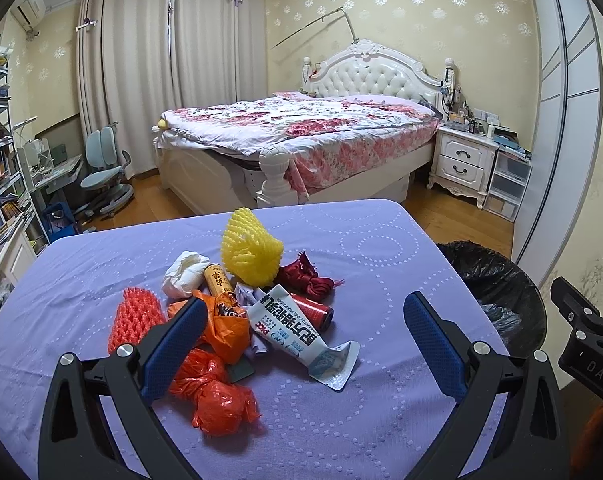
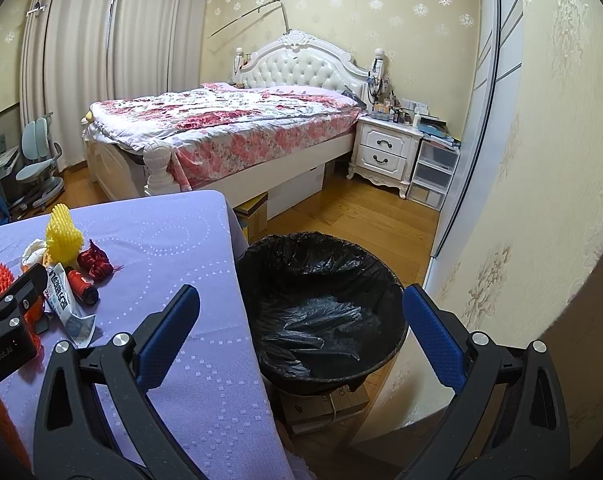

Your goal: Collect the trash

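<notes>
A pile of trash lies on the purple-covered table (image 1: 341, 420): a yellow foam net (image 1: 251, 250), a red foam net (image 1: 135, 316), orange plastic bags (image 1: 213, 392), a white wrapper (image 1: 289, 326), a red can (image 1: 315, 308), a gold can (image 1: 219, 280), a white wad (image 1: 185, 272) and dark red cord (image 1: 307, 278). My left gripper (image 1: 307, 328) is open just above the pile's near side, empty. My right gripper (image 2: 301, 326) is open and empty over the table's right edge, by the black-lined trash bin (image 2: 321, 308). The bin also shows in the left wrist view (image 1: 497, 284).
A bed (image 1: 301, 128) stands beyond the table, a white nightstand (image 1: 461, 160) to its right. A wall and sliding door (image 2: 501, 160) run close along the right of the bin. Cardboard boxes (image 2: 325, 404) sit under the bin. A desk chair (image 1: 105, 172) stands far left.
</notes>
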`<state>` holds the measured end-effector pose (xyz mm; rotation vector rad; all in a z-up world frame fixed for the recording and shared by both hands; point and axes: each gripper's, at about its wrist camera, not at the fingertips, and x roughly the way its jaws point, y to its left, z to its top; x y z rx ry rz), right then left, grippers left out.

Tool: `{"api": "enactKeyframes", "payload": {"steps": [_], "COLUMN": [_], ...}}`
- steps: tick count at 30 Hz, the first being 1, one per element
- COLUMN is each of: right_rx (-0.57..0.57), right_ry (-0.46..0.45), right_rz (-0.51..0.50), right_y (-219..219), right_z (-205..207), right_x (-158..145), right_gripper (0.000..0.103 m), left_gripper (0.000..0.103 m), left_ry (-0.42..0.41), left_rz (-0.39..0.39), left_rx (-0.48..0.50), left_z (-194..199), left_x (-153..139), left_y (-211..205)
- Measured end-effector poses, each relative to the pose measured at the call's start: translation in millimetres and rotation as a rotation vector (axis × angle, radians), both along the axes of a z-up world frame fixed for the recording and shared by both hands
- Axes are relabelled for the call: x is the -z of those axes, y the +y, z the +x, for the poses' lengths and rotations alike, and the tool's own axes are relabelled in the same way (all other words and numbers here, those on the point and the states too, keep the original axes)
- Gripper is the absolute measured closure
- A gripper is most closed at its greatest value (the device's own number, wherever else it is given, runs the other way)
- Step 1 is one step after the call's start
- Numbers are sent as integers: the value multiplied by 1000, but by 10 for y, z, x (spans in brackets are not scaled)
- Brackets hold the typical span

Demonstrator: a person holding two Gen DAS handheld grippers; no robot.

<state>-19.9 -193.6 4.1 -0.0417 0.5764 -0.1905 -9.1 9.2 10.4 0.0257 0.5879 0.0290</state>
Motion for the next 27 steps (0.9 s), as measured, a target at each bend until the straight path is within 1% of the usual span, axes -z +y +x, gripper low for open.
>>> {"api": "enactKeyframes", "payload": {"steps": [22, 23, 27], "right_rx": [-2, -1, -1], "right_ry": [-5, -5, -6], "right_rz": [-1, -2, -1], "right_y": [4, 21, 29], "right_z": [5, 8, 9], "right_x": [-22, -67, -72], "right_gripper": [4, 4, 4], "left_gripper": [5, 5, 5], "left_ry": [-1, -1, -2], "left_rz": [0, 1, 0], "left_rx": [-15, -15, -15], "left_z": [-14, -15, -14], "left_x": [10, 11, 11], "left_y": [60, 61, 64]}}
